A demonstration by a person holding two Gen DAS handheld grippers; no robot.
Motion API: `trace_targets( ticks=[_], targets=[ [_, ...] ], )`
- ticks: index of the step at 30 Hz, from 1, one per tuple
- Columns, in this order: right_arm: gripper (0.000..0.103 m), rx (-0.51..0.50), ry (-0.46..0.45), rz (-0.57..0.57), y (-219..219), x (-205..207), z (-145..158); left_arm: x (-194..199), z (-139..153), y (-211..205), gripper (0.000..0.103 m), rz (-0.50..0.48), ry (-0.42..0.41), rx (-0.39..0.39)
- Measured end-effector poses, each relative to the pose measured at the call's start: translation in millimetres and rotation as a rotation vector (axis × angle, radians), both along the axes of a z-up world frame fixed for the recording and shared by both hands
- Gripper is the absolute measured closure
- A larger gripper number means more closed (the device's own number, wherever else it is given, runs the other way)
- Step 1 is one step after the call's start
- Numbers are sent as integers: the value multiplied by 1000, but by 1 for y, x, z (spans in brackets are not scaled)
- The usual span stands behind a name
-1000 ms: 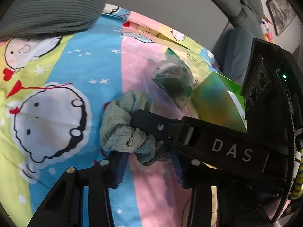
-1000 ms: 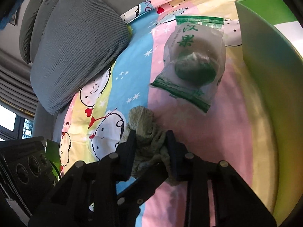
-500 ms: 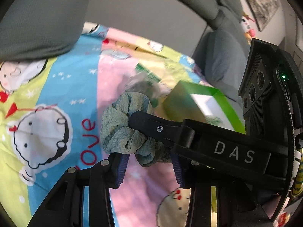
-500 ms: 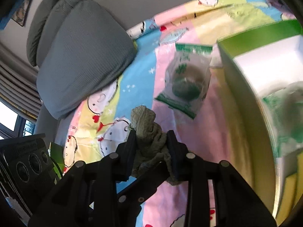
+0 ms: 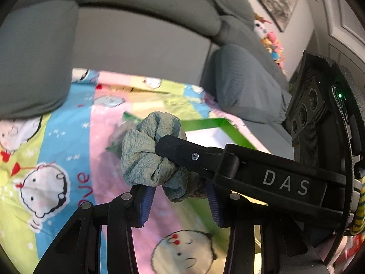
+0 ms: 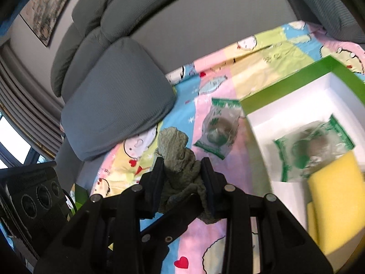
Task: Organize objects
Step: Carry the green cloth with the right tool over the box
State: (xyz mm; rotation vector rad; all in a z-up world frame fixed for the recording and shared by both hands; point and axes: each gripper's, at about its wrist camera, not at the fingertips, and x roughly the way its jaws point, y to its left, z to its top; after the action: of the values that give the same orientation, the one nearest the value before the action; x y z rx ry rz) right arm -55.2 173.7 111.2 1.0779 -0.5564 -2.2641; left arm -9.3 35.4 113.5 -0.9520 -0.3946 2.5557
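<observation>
One cloth [image 6: 180,159] is clamped by the right gripper [image 6: 182,171]; the left gripper's [image 5: 180,196] jaws stand apart. If loosely pinched, it could be dropped short of the box [image 6: 285,84].

Soft, even daylight; a bright window [image 6: 12,141] glares at the right view's left edge. Strong fisheye bending and dark vignetted corners; motion blur smears the green-printed clear snack packet [image 6: 312,150].

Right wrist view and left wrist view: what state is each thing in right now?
Cloth: bunched, clamped in the right claw, off the sheet.
Left claw: open, cloth hanging between its fingers.
Box: open, holding a packet and sponges.
Inner packet: sealed, lying in the box.
Outer packet: sealed, on the sheet beside the box.
Sponges: stacked in the box.
</observation>
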Motion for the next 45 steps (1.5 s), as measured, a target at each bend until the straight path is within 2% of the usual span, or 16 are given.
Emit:
trace_targets(
  ticks=[11,22,45],
  targets=[
    [70,-21,69,-64,36,17,21,8,17,32,60,-61,67,7],
    [70,-22,93,-121,71,25,27,11,21,64,60,-108,86,28],
    [70,33,28,-257,133,25,14,-1,1,123,60,-210,3,119]
  ],
)
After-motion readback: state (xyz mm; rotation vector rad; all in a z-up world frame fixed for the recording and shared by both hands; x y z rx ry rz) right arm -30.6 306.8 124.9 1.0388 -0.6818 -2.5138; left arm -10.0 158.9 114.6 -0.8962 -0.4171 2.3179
